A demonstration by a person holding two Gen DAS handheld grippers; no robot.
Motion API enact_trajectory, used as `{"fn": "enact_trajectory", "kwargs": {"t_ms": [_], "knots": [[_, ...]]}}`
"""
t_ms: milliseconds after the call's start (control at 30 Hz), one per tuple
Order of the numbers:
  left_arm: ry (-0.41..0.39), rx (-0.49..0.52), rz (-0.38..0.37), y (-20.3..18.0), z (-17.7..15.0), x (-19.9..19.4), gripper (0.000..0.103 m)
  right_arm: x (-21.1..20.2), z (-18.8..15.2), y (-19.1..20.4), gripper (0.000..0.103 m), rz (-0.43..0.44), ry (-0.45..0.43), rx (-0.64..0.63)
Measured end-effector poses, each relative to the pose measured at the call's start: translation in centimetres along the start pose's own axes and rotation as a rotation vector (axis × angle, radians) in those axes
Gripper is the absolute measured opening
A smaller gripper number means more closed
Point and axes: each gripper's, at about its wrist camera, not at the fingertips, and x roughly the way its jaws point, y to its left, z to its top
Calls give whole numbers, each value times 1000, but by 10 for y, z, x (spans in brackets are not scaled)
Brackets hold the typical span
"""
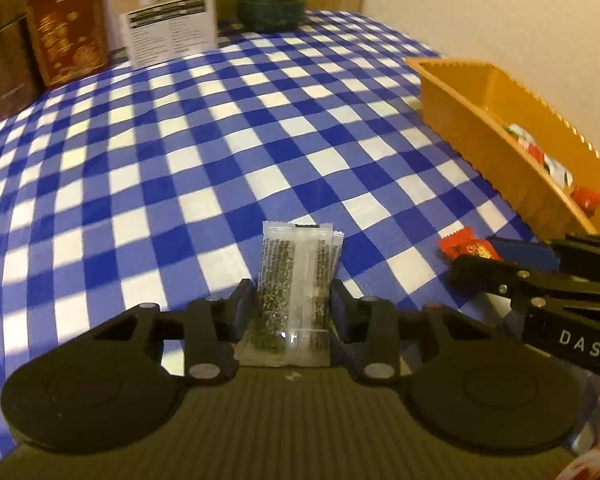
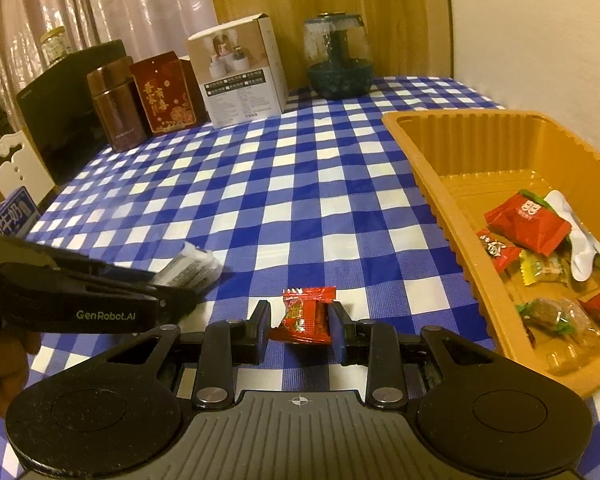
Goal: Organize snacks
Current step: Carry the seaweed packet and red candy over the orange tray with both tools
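Left gripper point(image 1: 291, 304): fingers closed against both long edges of a clear sesame-bar packet point(image 1: 298, 276); the packet points toward 12 o'clock in the left wrist view, its far end projecting past the fingertips above the blue-and-white checked tablecloth point(image 1: 220, 140); in the right wrist view the same packet point(image 2: 192, 266) shows at 9 o'clock, blurred.

Right gripper point(image 2: 299, 316): fingers closed on a red candy point(image 2: 306, 314) — pads touching its 2 sides; whether the candy rests on the cloth or is lifted cannot be told; in the left wrist view this gripper point(image 1: 476, 258) enters at 3 o'clock with the candy point(image 1: 466, 246) at its tip.

Orange tray point(image 2: 440, 184): at 3 o'clock of the right wrist view, on the tablecloth point(image 2: 300, 184); contents — several wrapped snacks, including a red packet point(image 2: 528, 222), at the near end.

Far edge, 11 to 12 o'clock: brown tin point(image 2: 116, 108); red box point(image 2: 166, 92); white carton point(image 2: 240, 72); dark green jar point(image 2: 338, 58).
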Motion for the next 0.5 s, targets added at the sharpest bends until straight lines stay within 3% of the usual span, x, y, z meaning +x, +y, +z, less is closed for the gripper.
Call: {"fn": "enact_trajectory", "kwargs": {"t_ms": [300, 500], "knots": [[-45, -177, 17, -23, -27, -54, 37, -44, -3, 2, 31, 0, -26, -3], [-59, -230, 24, -44, -39, -89, 37, -79, -10, 2, 31, -3, -42, -4]]}}
